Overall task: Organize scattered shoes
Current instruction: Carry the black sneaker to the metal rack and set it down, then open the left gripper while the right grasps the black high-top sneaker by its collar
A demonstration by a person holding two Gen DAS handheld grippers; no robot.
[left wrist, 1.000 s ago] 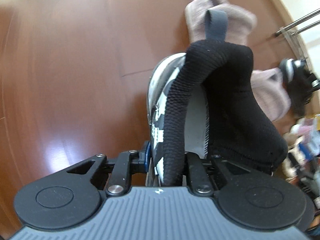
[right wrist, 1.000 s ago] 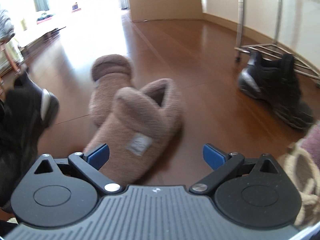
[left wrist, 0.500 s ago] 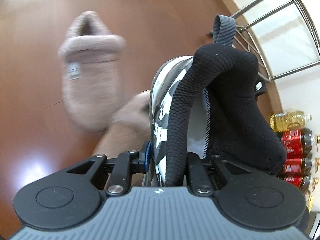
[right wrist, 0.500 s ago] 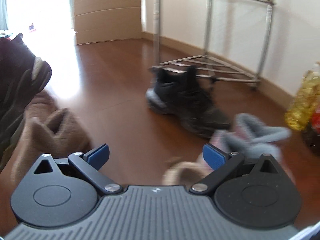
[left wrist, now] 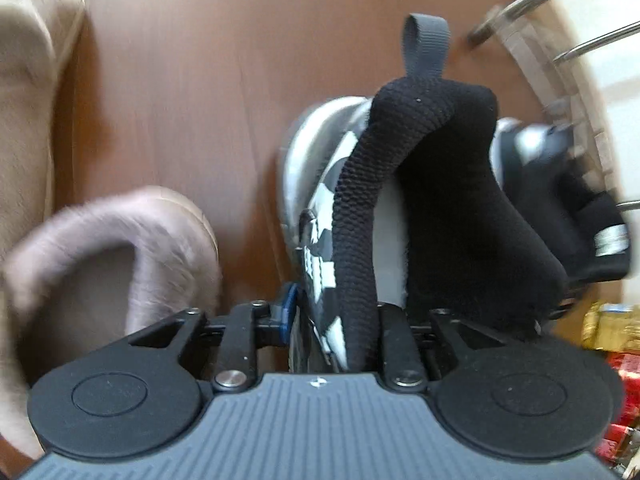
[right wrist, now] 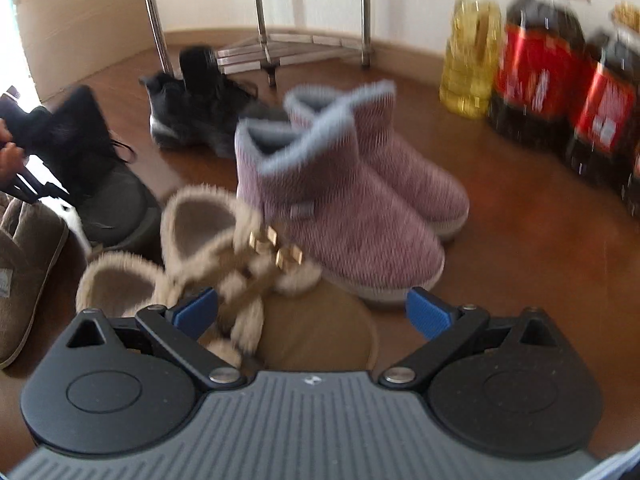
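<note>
My left gripper (left wrist: 336, 320) is shut on the collar of a black and grey sneaker (left wrist: 400, 200), held above the wooden floor. The same sneaker (right wrist: 100, 184) shows at the left of the right wrist view. Its mate, a second black sneaker (right wrist: 192, 112), lies on the floor by the metal rack, and shows in the left wrist view (left wrist: 560, 200). My right gripper (right wrist: 312, 308) is open and empty above two beige furry slippers (right wrist: 208, 248). A pair of pink knit boots (right wrist: 352, 200) stands just beyond them. Brown plush slippers (left wrist: 120, 248) lie at the left.
A chrome shoe rack (right wrist: 280, 40) stands at the back against the wall. Several large bottles of oil and dark liquid (right wrist: 536, 72) stand at the right by the wall. A cardboard box (right wrist: 80, 32) is at the back left.
Both grippers swung right. The left one carried the sneaker past the brown slippers toward the rack and the other sneaker. The right view now faces the pink boots, beige slippers and bottles.
</note>
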